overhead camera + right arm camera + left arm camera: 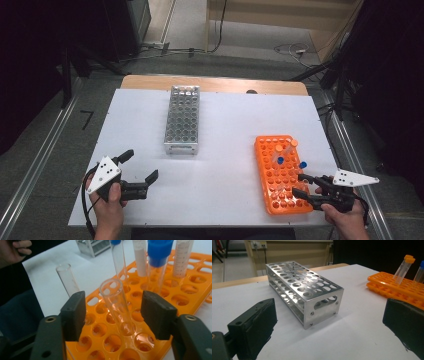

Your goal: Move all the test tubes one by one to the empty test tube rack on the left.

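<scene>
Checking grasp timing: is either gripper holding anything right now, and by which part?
Nothing is held. The right gripper straddles an open glass tube mid-length, pads not touching. The left gripper is open over the table.

2 racks (pixel 182 120), 2 hand-held grippers (pixel 135 167)

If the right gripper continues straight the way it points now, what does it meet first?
Most likely the open clear glass tube standing between the right gripper's open jaws, in the orange rack; depth is uncertain.
</scene>
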